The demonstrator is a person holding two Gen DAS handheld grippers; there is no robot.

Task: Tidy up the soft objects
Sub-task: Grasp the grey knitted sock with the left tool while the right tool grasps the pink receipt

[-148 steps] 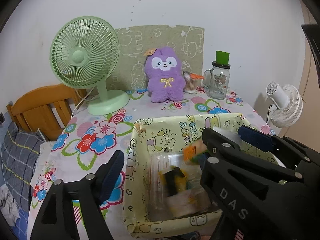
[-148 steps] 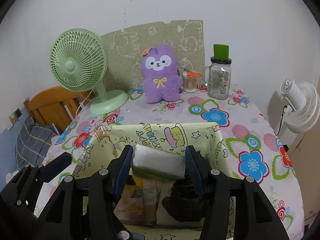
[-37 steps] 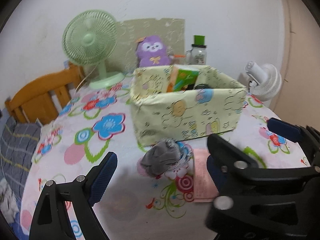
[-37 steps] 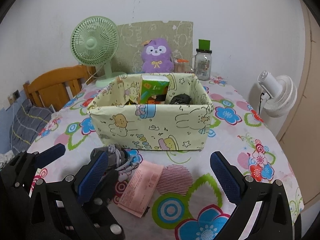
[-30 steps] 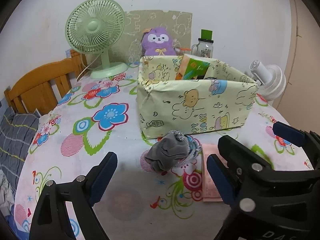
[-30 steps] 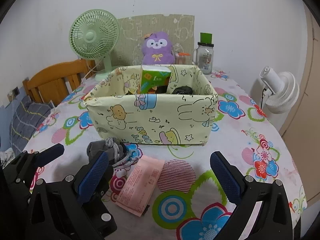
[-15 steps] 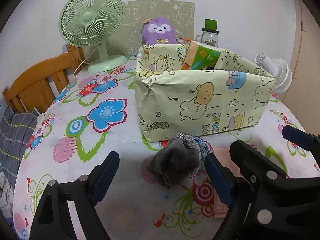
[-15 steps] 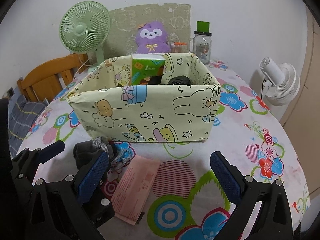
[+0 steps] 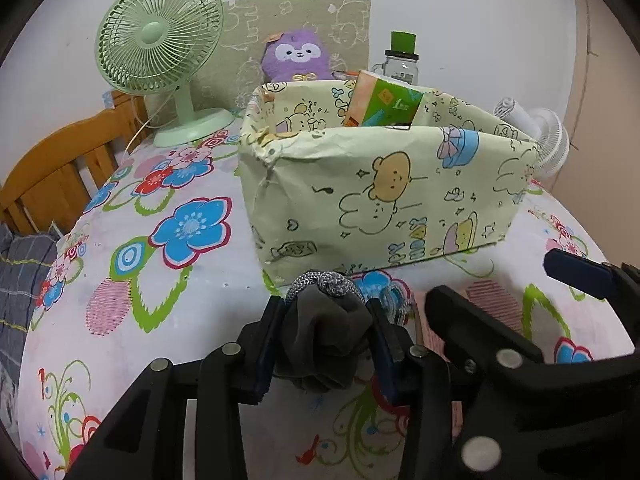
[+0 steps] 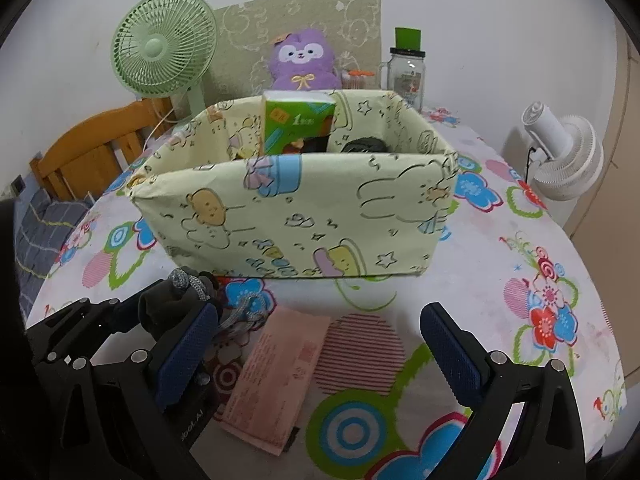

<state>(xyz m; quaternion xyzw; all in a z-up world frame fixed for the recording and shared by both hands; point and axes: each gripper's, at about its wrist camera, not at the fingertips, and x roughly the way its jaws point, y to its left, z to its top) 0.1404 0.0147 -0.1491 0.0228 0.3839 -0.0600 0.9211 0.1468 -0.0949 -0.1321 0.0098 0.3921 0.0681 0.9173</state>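
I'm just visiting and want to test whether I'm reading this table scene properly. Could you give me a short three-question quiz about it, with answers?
1. True or false: the left gripper is shut on the grey sock bundle.
2. Which item lies flat on the tablecloth below the open right gripper? A) a pink packet B) a glass jar C) a purple plush toy
3. Fill in: the green tissue pack stands inside the yellow cartoon-print ______.

Key: 1 true. 2 A, the pink packet. 3 box.
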